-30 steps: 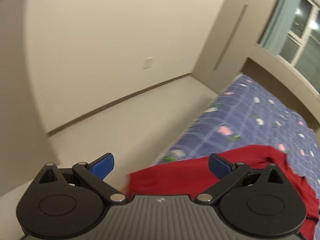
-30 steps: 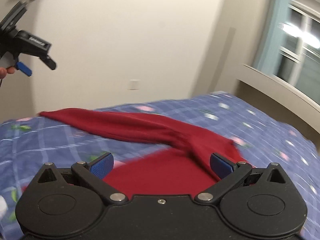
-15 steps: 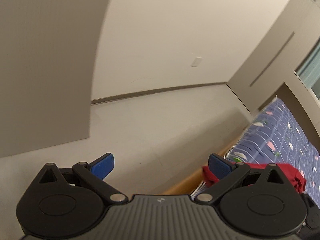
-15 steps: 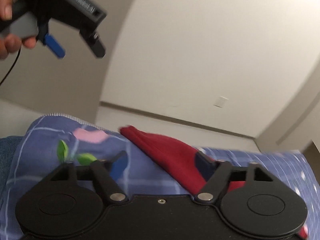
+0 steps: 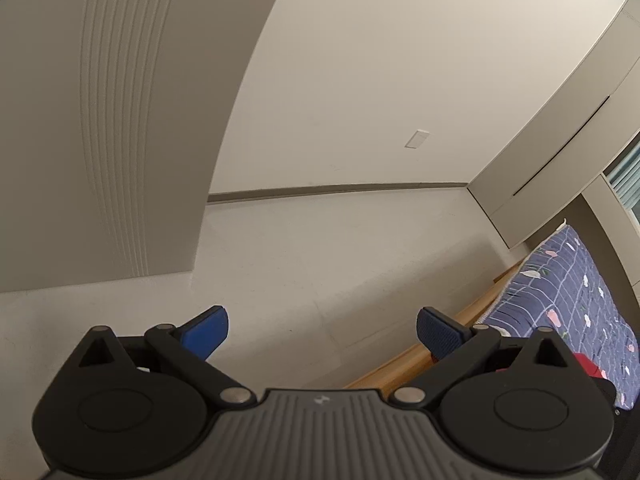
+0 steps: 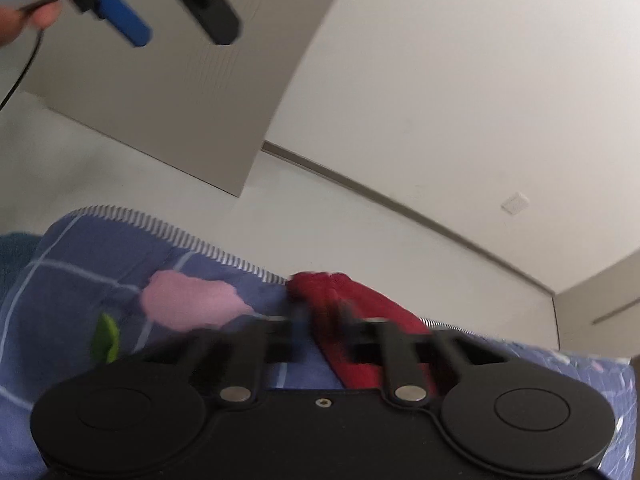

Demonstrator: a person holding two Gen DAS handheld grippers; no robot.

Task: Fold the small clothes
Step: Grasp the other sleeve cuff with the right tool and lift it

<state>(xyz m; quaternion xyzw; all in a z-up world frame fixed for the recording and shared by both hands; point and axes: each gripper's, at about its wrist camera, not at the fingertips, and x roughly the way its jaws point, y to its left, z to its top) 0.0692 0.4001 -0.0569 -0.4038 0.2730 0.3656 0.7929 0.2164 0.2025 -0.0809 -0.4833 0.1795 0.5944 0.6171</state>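
Gripping red garment (image 6: 352, 320) near bed (image 6: 80, 264) edge, right tongs (image 6: 324, 336) closed. Left tongs (image 5: 322, 330) wide apart, empty, bed at 3 o'clock.

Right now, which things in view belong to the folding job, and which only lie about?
For the job:
- red garment
- right tongs, closing on it
- left tongs, open, off the bed

Lying about:
- floral bedspread
- wall plate
- teal cloth

Red garment (image 6: 360, 312) soft knit cloth; bedsheet (image 6: 80, 264) printed cotton, matt; bed frame (image 5: 420, 356) smooth wood.
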